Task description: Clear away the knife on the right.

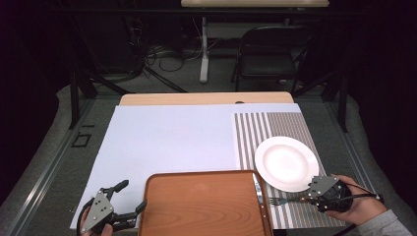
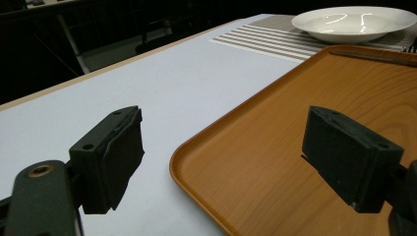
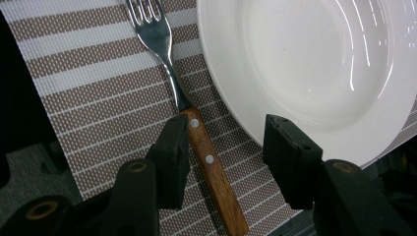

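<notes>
The right gripper (image 3: 223, 152) sits low over the fork (image 3: 189, 105). The fork lies flat on the striped mat (image 3: 88, 93), just beside the white plate (image 3: 314, 64). Its wooden handle runs between the two jaws. One jaw is right against the handle. The other jaw stands apart from it, over the rim of the plate. So the jaws are not squeezing the fork; they are partly apart with the handle in the gap. The prongs point away from the gripper.

From the high view, the right gripper (image 1: 307, 195) is at the near right of the surface, held in a hand (image 1: 354, 204). The fork (image 1: 285, 200) lies in front of it, between the plate (image 1: 286, 163) and the near edge of the mat (image 1: 285, 128). A knife (image 1: 259, 195) lies along the right edge of the wooden tray (image 1: 204, 206).

The left gripper (image 1: 132, 196) is at the near left, by the left edge of the tray. Its jaws are spread wide with nothing in them. One jaw is over the pale surface (image 2: 147, 88) and the other is over the tray (image 2: 275, 147). The plate (image 2: 354, 22) shows far off on the mat (image 2: 270, 37).
</notes>
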The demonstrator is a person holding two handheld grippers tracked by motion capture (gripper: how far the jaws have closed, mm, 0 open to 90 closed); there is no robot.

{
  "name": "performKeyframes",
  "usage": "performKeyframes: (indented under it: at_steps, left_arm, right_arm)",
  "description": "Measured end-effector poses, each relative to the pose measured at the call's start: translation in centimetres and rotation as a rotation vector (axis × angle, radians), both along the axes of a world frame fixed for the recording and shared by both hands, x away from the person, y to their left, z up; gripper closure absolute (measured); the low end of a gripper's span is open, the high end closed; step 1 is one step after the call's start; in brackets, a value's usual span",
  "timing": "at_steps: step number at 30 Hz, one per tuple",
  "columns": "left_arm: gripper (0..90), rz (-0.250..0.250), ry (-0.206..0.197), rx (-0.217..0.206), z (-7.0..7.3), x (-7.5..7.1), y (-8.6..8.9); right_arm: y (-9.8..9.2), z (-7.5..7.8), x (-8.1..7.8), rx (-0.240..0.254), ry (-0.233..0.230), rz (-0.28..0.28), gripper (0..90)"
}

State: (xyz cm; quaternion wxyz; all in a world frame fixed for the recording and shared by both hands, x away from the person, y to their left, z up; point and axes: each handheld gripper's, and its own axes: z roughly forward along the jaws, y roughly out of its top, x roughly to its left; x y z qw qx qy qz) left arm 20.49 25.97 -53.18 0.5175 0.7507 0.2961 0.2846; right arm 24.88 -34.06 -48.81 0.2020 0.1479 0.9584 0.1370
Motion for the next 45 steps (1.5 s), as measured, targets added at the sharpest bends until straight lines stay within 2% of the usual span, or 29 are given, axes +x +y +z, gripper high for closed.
performKeyframes:
  at_steps: [1, 3, 5, 6, 8, 13, 16, 17, 19, 21, 22, 26, 31, 35, 45]
  left_arm:
    - [15.6, 0.000, 0.000, 0.000, 0.0, 0.0, 0.0]
    - [15.6, 0.000, 0.000, 0.001, 0.0, 0.0, 0.0]
    - [15.6, 0.000, 0.000, 0.001, 0.0, 0.0, 0.0]
    - [15.6, -0.001, 0.000, 0.001, 0.0, 0.0, 0.0]
    - [15.6, -0.001, 0.000, 0.003, 0.0, 0.0, 0.0]
    - [15.6, -0.001, 0.002, 0.003, 0.0, 0.0, 0.0]
    - [15.6, -0.001, 0.002, 0.003, 0.0, 0.0, 0.0]
    - [15.6, -0.001, 0.002, 0.003, 0.0, 0.0, 0.0]
    - [15.6, -0.001, 0.002, 0.003, 0.0, 0.0, 0.0]
    - [15.6, 0.000, 0.002, 0.004, 0.0, 0.0, 0.0]
    - [15.6, -0.001, 0.002, 0.004, 0.0, 0.0, 0.0]
    - [15.6, -0.002, 0.002, 0.004, 0.0, 0.0, 0.0]
    - [15.6, -0.002, 0.001, 0.004, 0.0, 0.0, 0.0]
    - [15.6, -0.002, 0.001, 0.004, 0.0, 0.0, 0.0]
    - [15.6, -0.001, 0.002, 0.003, 0.0, 0.0, 0.0]
  right_arm:
    - [0.1, 0.0, -0.1, -0.024, 0.012, 0.005, 52.7]
    - [0.2, -0.2, 0.0, -0.026, 0.007, 0.014, 55.3]
    - [0.2, -0.4, 0.0, -0.031, 0.029, 0.015, 59.6]
    - [0.2, -0.5, 0.1, -0.035, 0.026, 0.043, 60.0]
    - [0.3, -0.7, 0.1, -0.035, 0.031, 0.045, 60.3]
    - [0.4, -1.2, 0.3, -0.076, 0.035, 0.070, 61.0]
    - [0.4, -1.5, 0.4, -0.061, 0.043, 0.074, 62.1]
    - [0.5, -1.5, 0.5, -0.071, 0.039, 0.088, 62.2]
    - [0.5, -1.7, 0.3, -0.071, 0.053, 0.072, 63.1]
    - [0.6, -1.9, 0.5, -0.078, 0.047, 0.111, 65.0]
    - [0.7, -2.0, 0.4, -0.085, 0.054, 0.098, 65.8]
    - [0.9, -2.4, 0.5, -0.119, 0.061, 0.133, 68.1]
    - [0.9, -2.9, 0.5, -0.130, 0.064, 0.126, 70.3]
    - [1.0, -3.2, 0.7, -0.147, 0.057, 0.153, 71.3]
    - [1.2, -3.6, 0.9, -0.165, 0.063, 0.168, 73.2]
